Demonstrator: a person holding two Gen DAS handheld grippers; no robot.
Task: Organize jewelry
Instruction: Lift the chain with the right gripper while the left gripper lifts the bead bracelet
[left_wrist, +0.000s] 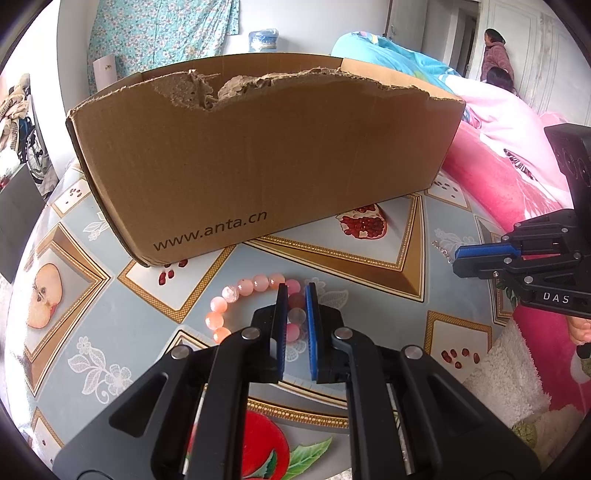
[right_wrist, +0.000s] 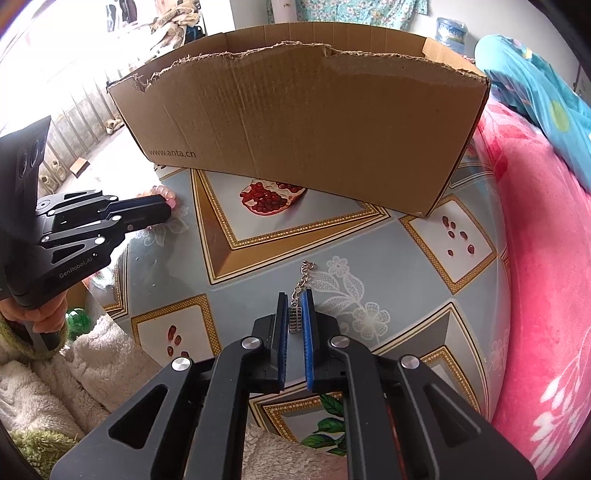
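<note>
Currently my left gripper (left_wrist: 296, 291) jaws are nearly closed around the pink bead bracelet (left_wrist: 242, 299) on the worktop (left_wrist: 129, 310). Right gripper (right_wrist: 294, 299) jaws pinch the small metal charm (right_wrist: 296, 320), chain trailing forward. Torn cardboard box (left_wrist: 258, 155) stands just beyond.

Daylit room: white wall (left_wrist: 74, 44) hung with floral cloth (left_wrist: 162, 29), pink bedding (left_wrist: 498, 122), white door (left_wrist: 524, 44).

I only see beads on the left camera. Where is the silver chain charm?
In the right wrist view the chain charm lies on the table between the right gripper fingers, in front of the cardboard box.
</note>
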